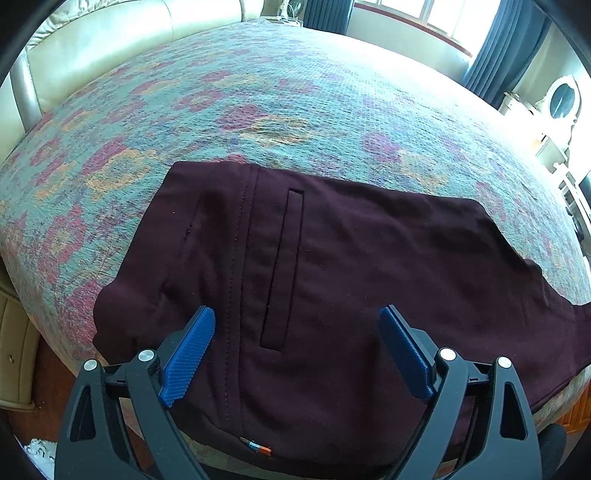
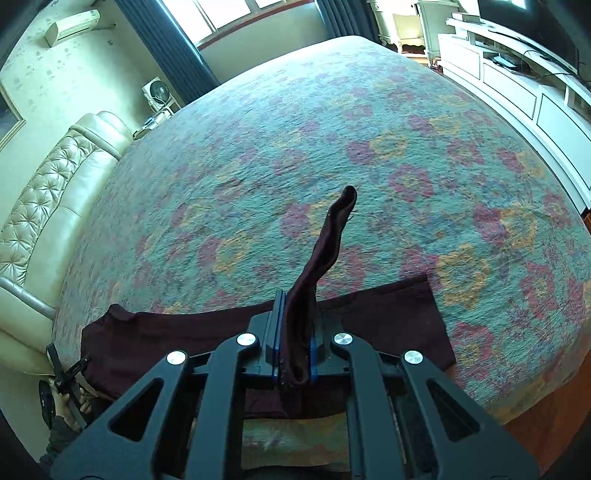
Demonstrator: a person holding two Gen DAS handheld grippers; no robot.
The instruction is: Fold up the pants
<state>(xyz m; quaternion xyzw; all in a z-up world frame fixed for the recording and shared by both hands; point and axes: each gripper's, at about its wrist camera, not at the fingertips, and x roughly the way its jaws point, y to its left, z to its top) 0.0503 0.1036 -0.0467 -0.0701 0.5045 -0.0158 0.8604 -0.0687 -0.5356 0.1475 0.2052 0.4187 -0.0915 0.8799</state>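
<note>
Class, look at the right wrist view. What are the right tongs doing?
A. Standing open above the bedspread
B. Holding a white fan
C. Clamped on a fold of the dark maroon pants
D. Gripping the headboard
C: the right tongs are shut on a raised strip of the pants.

No text, brand, number or sign can be read in either view. The small orange, blue and red woven tag [image 1: 255,445] at the near edge of the dark maroon fabric pants [image 1: 332,277] shows only colour stripes, no letters. The white wall-mounted air conditioner [image 2: 72,26] and the white box fan [image 2: 157,90] by the window are too small and blurred for any marking to be made out.
</note>
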